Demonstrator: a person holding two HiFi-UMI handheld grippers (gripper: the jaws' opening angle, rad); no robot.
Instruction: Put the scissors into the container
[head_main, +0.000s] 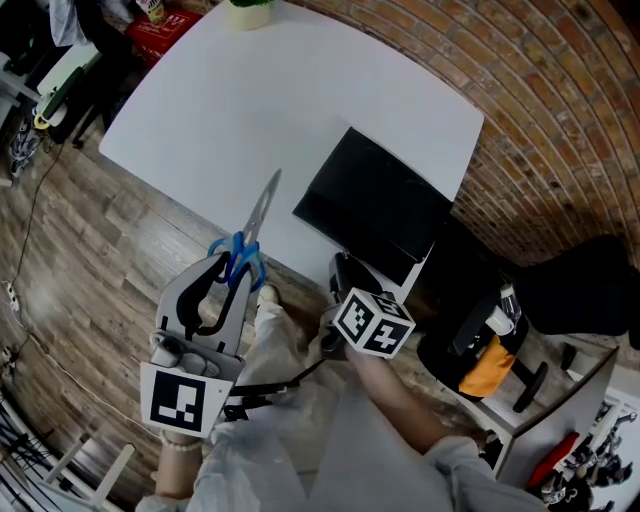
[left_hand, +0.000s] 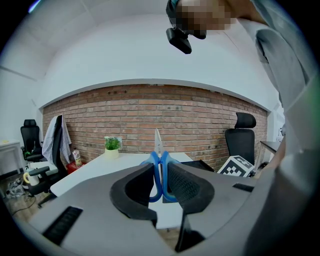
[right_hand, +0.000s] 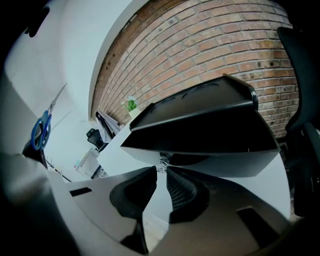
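Left gripper (head_main: 232, 272) clamps the scissors (head_main: 260, 218) by their blue handles, blades pointing forward over the table (head_main: 290, 100); right gripper (head_main: 341, 272) pinches the black container's (head_main: 385, 200) near rim.

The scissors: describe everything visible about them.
The scissors have two blue, plastic-looking loop handles and pale metal blades, closed together into one point. The left gripper is shut on the handles, its jaws pressing the loops from either side. The blades stand out past the jaws, aimed over the white table. The scissors are held in the air by the table's near edge, touch nothing but the gripper, and are apart from the black container, not yet in it.
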